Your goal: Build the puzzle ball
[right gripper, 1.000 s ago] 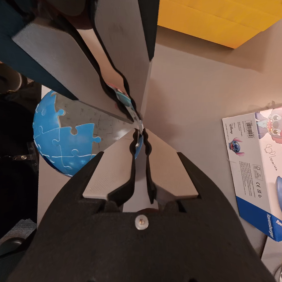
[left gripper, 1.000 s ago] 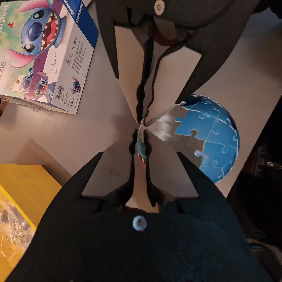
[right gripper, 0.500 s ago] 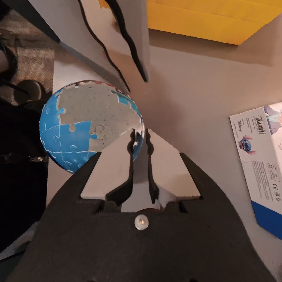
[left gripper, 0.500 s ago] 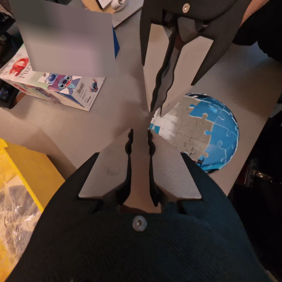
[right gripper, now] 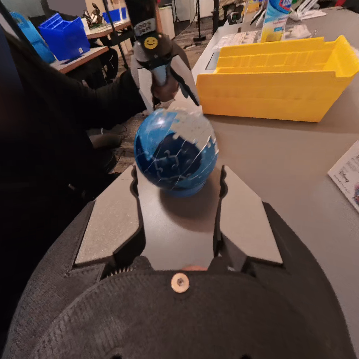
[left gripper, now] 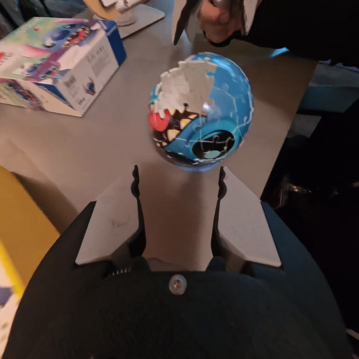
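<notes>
The puzzle ball [left gripper: 202, 112] stands on a blue ring base on the grey table [left gripper: 97, 147]. It is mostly blue with a grey patch on top; the left wrist view shows a cartoon mouth and a dark eye on it. It also shows in the right wrist view [right gripper: 174, 151]. My left gripper [left gripper: 178, 171] is open and empty, just short of the ball. My right gripper [right gripper: 177, 171] is open and empty, with the ball's lower part between its fingertips' line. The other gripper shows behind the ball in each view [right gripper: 165, 83].
The puzzle's printed box [left gripper: 58, 66] lies at the left of the table, and its corner shows in the right wrist view [right gripper: 345, 178]. A yellow bin [right gripper: 275, 81] stands behind the ball. The table edge [left gripper: 281, 139] runs close to the ball. A person's dark sleeve [right gripper: 68, 101] reaches in. The grippers' ends are close to 15 cm from one another.
Both grippers were shut together on a piece at the ball's top; they have let go, opened wide and drawn back to opposite sides. The ball now stands alone on its base.
</notes>
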Demonstrator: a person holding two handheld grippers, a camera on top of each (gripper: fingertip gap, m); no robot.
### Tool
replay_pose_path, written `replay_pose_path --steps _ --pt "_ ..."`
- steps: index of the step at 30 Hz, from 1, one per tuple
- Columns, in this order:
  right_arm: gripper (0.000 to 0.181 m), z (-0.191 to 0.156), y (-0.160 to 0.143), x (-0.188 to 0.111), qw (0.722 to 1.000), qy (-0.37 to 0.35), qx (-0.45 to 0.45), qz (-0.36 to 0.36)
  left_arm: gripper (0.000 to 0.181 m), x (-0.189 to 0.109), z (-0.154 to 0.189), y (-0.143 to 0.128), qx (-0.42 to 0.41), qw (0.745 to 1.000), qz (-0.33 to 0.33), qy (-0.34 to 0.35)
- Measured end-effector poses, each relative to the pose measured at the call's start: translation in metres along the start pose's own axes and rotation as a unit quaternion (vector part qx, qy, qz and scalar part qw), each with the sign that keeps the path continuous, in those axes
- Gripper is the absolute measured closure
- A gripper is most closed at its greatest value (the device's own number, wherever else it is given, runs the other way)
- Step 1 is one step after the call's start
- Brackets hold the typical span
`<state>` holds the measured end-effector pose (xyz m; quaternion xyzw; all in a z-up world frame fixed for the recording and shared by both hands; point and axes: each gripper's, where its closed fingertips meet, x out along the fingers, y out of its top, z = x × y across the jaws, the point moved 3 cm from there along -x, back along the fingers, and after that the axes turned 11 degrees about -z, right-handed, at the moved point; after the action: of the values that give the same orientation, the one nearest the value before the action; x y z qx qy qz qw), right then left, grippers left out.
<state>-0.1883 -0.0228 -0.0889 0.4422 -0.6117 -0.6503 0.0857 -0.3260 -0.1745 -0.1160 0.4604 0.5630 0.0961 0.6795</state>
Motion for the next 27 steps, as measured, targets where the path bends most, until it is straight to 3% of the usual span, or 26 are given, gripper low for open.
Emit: replay_pose_path --steps 2,4,6,13,27 --pt "0.092 -0.012 -0.010 0.008 0.999 -0.038 -0.023 0.020 0.096 0.015 0.011 -0.004 0.015 1.000 0.002 -0.024" --pt "0.079 -0.018 -0.014 0.020 0.995 -0.085 -0.041 0.018 0.092 0.031 0.012 -0.005 0.035 0.999 -0.007 -0.006" --pt "0.078 -0.024 -0.015 0.031 0.993 -0.109 -0.047 0.015 0.085 0.042 0.013 -0.005 0.057 0.998 -0.011 0.006" --pt "0.055 -0.012 -0.029 0.066 0.981 -0.180 -0.049 -0.052 0.076 0.065 0.014 0.004 0.088 0.996 0.008 -0.010" --pt "0.061 -0.012 -0.028 0.078 0.956 -0.246 -0.144 -0.064 0.082 0.062 0.016 0.010 0.126 0.990 0.064 0.004"
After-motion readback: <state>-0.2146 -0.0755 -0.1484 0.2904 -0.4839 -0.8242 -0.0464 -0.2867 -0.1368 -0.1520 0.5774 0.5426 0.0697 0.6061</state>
